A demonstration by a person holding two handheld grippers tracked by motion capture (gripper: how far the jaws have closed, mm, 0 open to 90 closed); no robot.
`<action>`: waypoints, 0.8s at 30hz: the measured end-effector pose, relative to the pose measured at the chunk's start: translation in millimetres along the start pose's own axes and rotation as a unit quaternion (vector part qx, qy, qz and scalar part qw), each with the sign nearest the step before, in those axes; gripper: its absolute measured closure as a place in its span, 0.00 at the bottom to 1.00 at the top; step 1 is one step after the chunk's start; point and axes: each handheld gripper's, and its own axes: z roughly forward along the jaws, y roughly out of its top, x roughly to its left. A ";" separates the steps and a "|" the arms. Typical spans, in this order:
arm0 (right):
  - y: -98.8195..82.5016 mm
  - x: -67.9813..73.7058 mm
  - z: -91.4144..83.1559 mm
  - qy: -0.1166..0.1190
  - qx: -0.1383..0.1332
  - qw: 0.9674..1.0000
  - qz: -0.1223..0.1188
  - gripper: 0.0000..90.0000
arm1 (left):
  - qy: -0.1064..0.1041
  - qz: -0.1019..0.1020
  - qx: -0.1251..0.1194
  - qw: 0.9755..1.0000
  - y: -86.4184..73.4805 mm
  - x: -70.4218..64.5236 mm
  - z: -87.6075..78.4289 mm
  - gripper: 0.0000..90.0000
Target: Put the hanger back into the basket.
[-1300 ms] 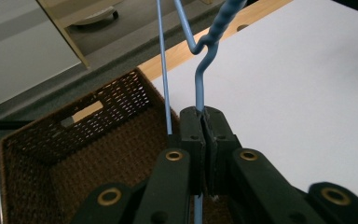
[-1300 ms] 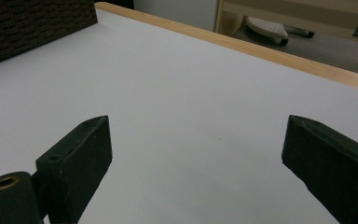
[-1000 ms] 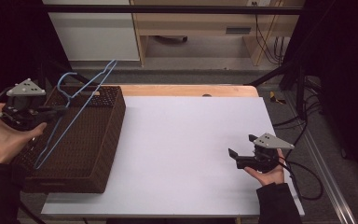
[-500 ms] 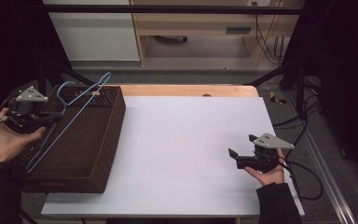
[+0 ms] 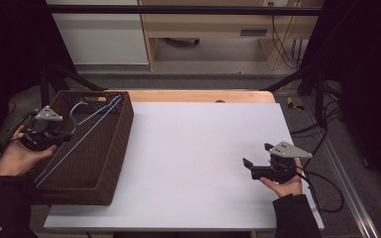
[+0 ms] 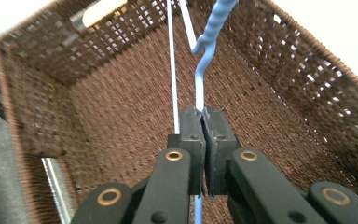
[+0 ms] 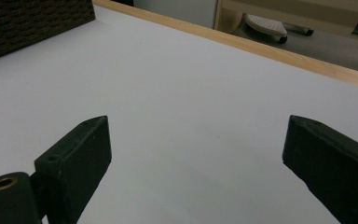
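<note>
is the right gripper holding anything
No, the right gripper has its jaws spread wide apart over the bare white table, with nothing between them.

Black grippers [image 5: 263, 168] with brass-ringed pivots, grey three-cornered top plates, trailing black cables; dark sleeves [image 5: 293, 218].

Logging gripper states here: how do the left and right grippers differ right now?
The left gripper is shut on the blue wire hanger; the right gripper is open and empty. The left is over the brown wicker basket; the right is over the bare white table. Both are hand-held with black fingers.
</note>
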 end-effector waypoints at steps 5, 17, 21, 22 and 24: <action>0.0 -0.2 -0.2 0.000 0.000 1.000 0.000 0.09 | -0.020 -0.008 -0.001 1.000 -7.6 -4.4 19.1 0.97; 0.0 -0.1 -0.3 -0.001 0.000 1.000 0.000 0.09 | -0.019 -0.055 -0.010 0.998 -24.6 -5.5 41.7 0.91; 0.0 -0.1 -0.3 -0.001 0.000 1.000 0.000 0.09 | 0.000 -0.084 -0.048 0.995 -27.2 -2.5 25.3 0.82; 0.0 -0.1 -0.3 -0.001 -0.001 1.000 0.001 0.09 | 0.000 -0.084 -0.048 0.995 -27.2 -2.5 25.3 0.78; 0.1 -0.2 -0.5 -0.001 -0.001 1.000 0.002 0.09 | 0.010 -0.096 -0.072 0.993 -28.0 -3.4 16.0 0.72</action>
